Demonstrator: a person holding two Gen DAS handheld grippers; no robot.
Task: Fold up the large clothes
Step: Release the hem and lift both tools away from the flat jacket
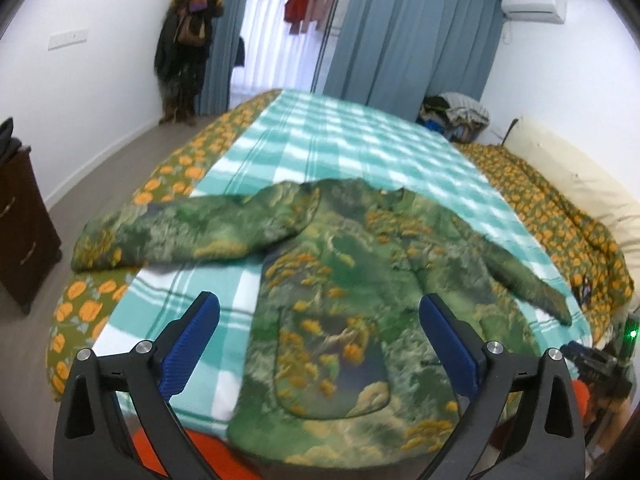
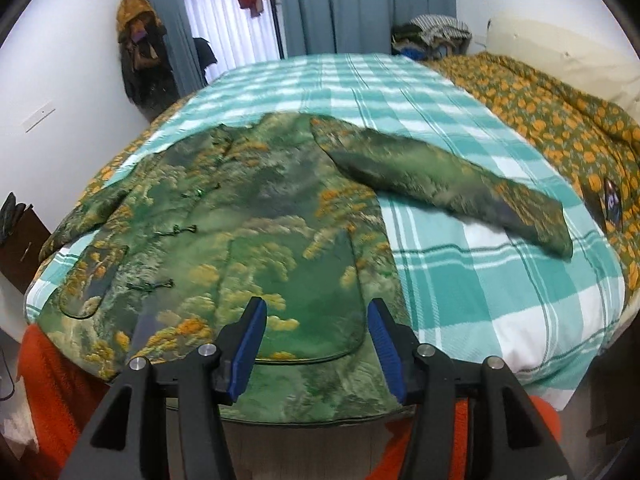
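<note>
Left wrist view: left gripper (image 1: pixel 320 344) jaws spread wide, blue pads clear of everything, nothing between them, hovering above the near hem of the green landscape-print jacket (image 1: pixel 332 300). Jacket lies flat, front up, on the teal-and-white checked blanket (image 1: pixel 344 136) covering the bed; one sleeve stretches out to picture-left past the blanket edge onto the orange-flowered quilt (image 1: pixel 80 312), the other sleeve angles down to picture-right. Patch pocket sits just ahead of the pads. Right gripper (image 1: pixel 596 364) shows at far right edge, too small to read its jaws. Blue curtains (image 1: pixel 420 32) at the back wall. Right wrist view: right gripper (image 2: pixel 316 340) jaws partly apart, not clamped on anything, above the jacket (image 2: pixel 224 220) hem near the right-side pocket. Frog buttons run down the front. Near sleeve lies across the checked blanket (image 2: pixel 480 280) toward picture-right. Image is motion-blurred.
</note>
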